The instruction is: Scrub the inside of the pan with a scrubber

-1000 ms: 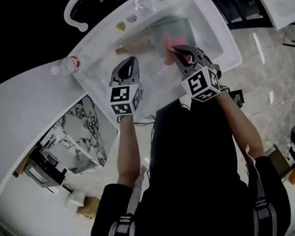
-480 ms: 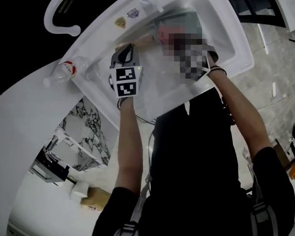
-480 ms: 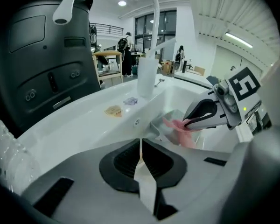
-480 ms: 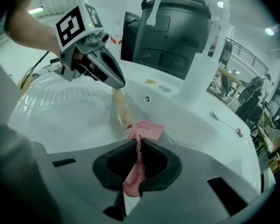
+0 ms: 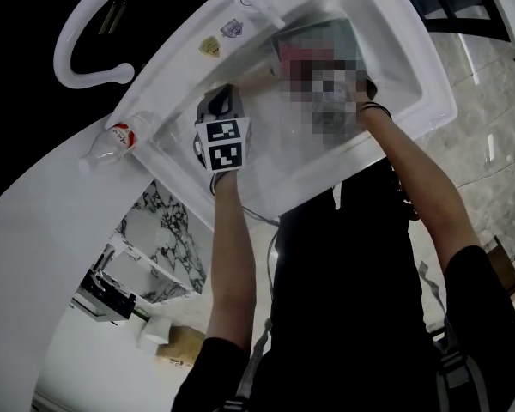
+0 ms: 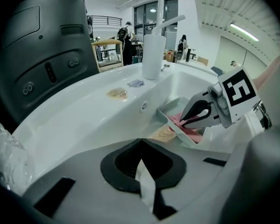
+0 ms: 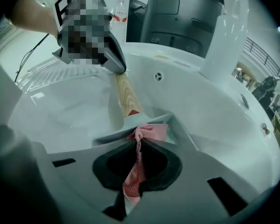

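A square grey-green pan (image 5: pixel 313 37) lies in the white sink (image 5: pixel 412 67), its wooden handle (image 5: pixel 257 80) pointing left. My left gripper (image 5: pixel 223 101) is shut, and its tip (image 6: pixel 140 141) rests at the end of the handle (image 6: pixel 161 133); no wood shows between its jaws. My right gripper (image 7: pixel 140 139) is shut on a pink mesh scrubber (image 7: pixel 151 132) and reaches down inside the pan (image 7: pixel 107 136). In the left gripper view, the right gripper (image 6: pixel 184 122) presses the scrubber (image 6: pixel 189 129) onto the pan's floor. A mosaic patch hides the right gripper in the head view.
A white faucet (image 6: pixel 154 55) rises behind the sink, with two stickers (image 5: pixel 210 47) on the rim beside it. A plastic bottle (image 5: pixel 120 136) lies on the counter left of the sink. A large dark bin-like object (image 6: pixel 42 55) stands at the left.
My left gripper has moved forward across the sink to the end of the pan handle. The right gripper has gone deeper into the pan with the scrubber.
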`<action>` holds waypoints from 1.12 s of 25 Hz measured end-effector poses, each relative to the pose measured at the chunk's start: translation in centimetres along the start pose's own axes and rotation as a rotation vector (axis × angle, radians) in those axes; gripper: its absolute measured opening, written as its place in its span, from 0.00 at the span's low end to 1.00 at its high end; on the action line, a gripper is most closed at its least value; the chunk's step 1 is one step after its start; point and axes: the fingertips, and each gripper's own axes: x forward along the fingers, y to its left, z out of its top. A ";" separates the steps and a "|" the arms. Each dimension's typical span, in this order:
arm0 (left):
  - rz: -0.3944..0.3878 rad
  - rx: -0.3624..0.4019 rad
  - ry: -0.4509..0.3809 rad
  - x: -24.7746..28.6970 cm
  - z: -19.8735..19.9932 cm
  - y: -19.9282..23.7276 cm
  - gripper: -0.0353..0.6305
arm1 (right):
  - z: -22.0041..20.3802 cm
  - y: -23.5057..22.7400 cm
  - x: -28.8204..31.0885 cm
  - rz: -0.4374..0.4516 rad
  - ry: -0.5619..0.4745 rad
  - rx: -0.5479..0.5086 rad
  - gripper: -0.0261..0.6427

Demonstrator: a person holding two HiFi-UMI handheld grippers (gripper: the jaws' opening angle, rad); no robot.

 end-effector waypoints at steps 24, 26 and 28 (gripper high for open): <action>0.058 -0.009 0.032 0.2 -0.3 0.0 0.10 | 1.4 -4.7 3.7 -0.157 -0.041 -0.013 0.08; 0.064 -0.004 0.034 0.2 -0.2 0.0 0.10 | 1.0 -5.4 3.7 -0.203 -0.006 -0.051 0.08; 0.069 -0.002 0.036 0.2 -0.3 0.0 0.10 | 0.0 -6.3 3.5 -0.248 0.046 -0.071 0.08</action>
